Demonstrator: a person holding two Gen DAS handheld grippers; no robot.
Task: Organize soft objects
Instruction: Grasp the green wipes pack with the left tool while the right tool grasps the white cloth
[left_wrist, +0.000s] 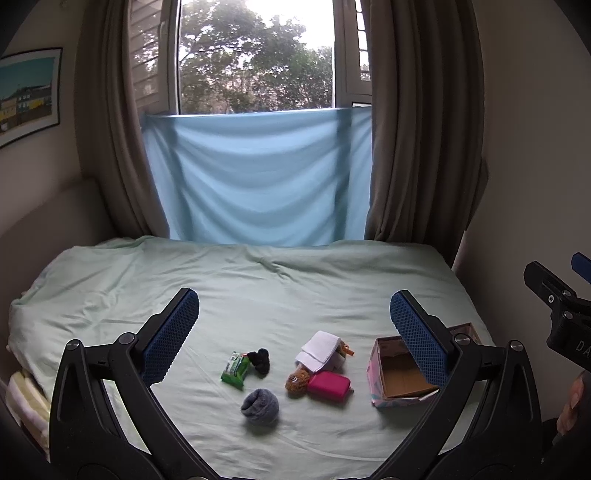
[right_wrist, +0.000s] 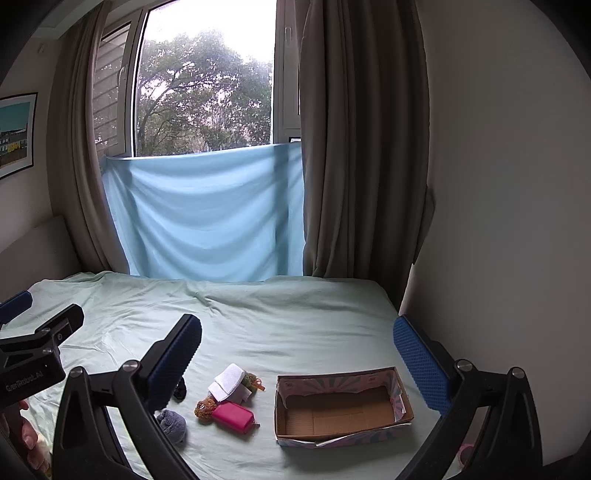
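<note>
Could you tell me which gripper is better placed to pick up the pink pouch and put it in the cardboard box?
Probably the right gripper: open, with the pink pouch and empty cardboard box both ahead.

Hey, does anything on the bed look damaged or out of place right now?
The cardboard box looks worn: its top edges are ragged and the near flap is torn and bent outward. It is empty, while the soft things, such as the grey sock ball and pink pouch, lie loose on the sheet beside it.

bedroom | bed (left_wrist: 258, 280) | curtains (left_wrist: 417, 147) | window (left_wrist: 255, 55)
</note>
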